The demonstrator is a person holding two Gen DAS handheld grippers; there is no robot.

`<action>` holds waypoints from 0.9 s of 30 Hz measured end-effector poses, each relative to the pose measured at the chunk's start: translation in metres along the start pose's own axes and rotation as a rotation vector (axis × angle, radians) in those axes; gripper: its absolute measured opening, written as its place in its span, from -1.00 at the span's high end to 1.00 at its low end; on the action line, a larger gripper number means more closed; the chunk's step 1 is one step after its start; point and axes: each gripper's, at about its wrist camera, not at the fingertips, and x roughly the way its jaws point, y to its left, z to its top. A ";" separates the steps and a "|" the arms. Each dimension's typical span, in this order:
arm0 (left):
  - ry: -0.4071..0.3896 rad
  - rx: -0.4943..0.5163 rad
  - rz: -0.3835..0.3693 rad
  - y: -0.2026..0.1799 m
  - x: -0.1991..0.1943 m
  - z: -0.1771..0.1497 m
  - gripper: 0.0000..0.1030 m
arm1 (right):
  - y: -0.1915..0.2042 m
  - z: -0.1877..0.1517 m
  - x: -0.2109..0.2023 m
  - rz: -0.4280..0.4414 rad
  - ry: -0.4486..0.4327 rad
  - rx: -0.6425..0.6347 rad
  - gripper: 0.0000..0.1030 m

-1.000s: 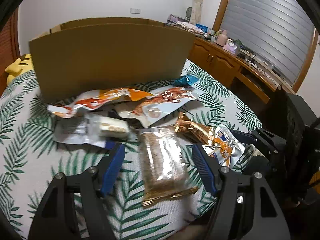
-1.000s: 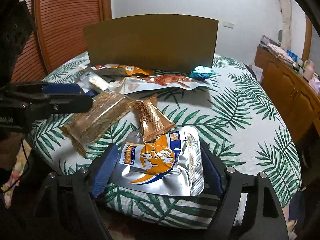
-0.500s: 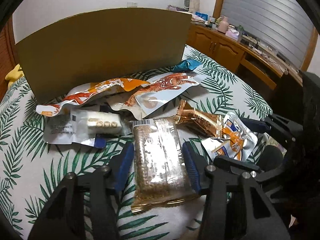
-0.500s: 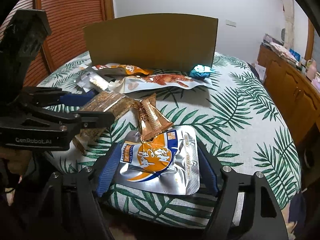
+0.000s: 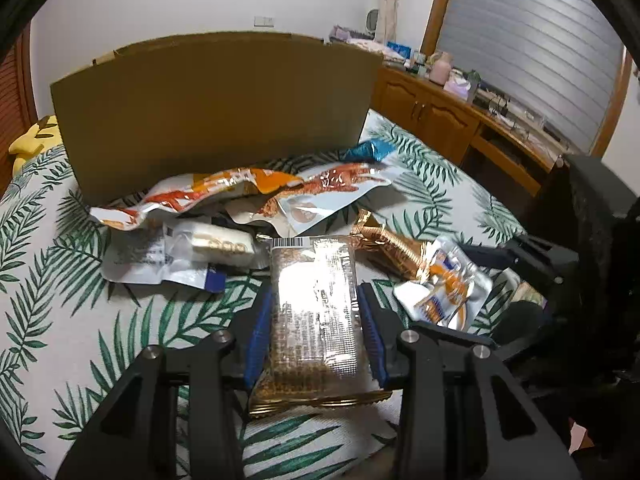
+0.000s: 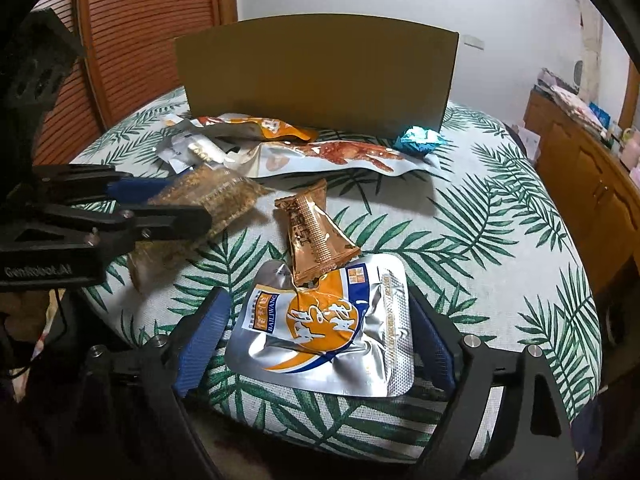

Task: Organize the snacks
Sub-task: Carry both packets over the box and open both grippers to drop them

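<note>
A brown snack packet (image 5: pixel 314 312) in clear wrap lies lengthwise between the blue pads of my left gripper (image 5: pixel 315 296). The jaws are closing and both pads press its sides. In the right wrist view the packet (image 6: pixel 216 196) sits tilted in the left gripper (image 6: pixel 188 204), its far end off the cloth. My right gripper (image 6: pixel 318 300) straddles a silver and orange pouch (image 6: pixel 328 328). Its jaws are opening, with a gap showing at the left pad. A copper wrapper (image 6: pixel 312 232) overlaps the pouch's far edge. A cardboard box (image 6: pixel 316 76) stands behind.
More snacks lie before the box: a long pouch (image 6: pixel 340 156), an orange pouch (image 6: pixel 256 126), a white packet (image 5: pixel 192 248) and a blue wrapper (image 6: pixel 420 140). The leaf-print table (image 6: pixel 500 240) drops off near both grippers. A wooden cabinet (image 5: pixel 432 116) stands to the right.
The left gripper's jaws have closed from wide apart onto the brown packet, and its far end has risen. The right gripper still straddles the silver pouch.
</note>
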 end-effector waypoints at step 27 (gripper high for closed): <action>-0.088 -0.029 -0.018 0.003 -0.026 0.007 0.23 | -0.015 0.021 -0.034 -0.020 -0.068 0.009 -0.56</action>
